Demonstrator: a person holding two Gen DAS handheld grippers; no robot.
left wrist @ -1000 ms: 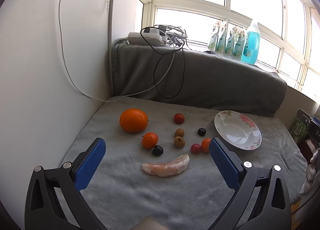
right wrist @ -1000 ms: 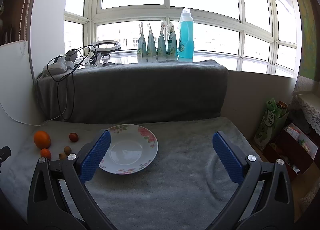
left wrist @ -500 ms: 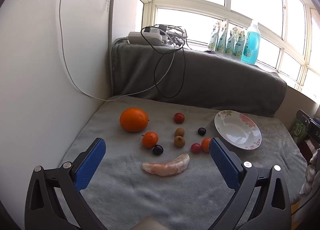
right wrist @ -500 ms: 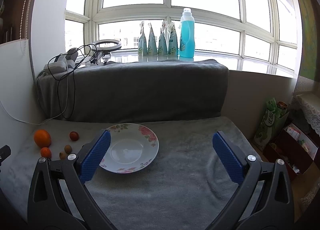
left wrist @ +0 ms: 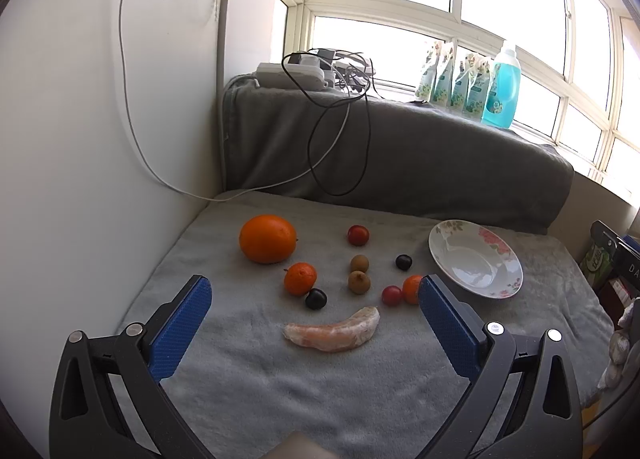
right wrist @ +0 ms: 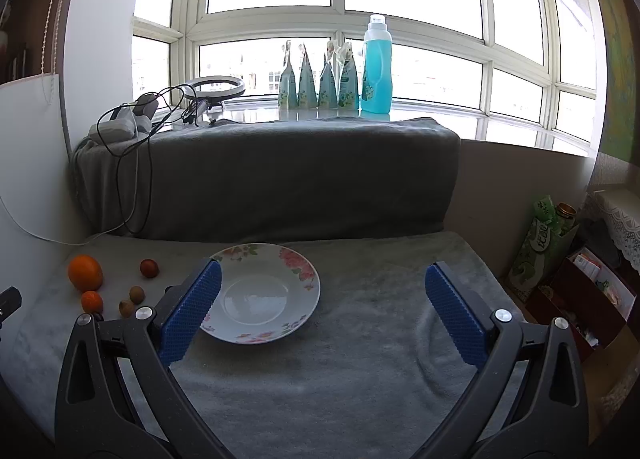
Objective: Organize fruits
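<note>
Small orange (left wrist: 412, 289) half behind left hand-held gripper (left wrist: 314, 307), plate (right wrist: 280, 333) edge behind right hand-held gripper (right wrist: 322, 305), both wide, empty

fruits (left wrist: 332, 271): scattered on grey cloth | floral plate (left wrist: 476, 259): empty, right of them

fruits (left wrist: 326, 275) left of plate (left wrist: 496, 291)

Plate (right wrist: 308, 279): white, pink floral rim. Large orange (left wrist: 268, 238): orange. Blanket (left wrist: 280, 391): grey. Far bottle (right wrist: 377, 67): turquoise.
</note>
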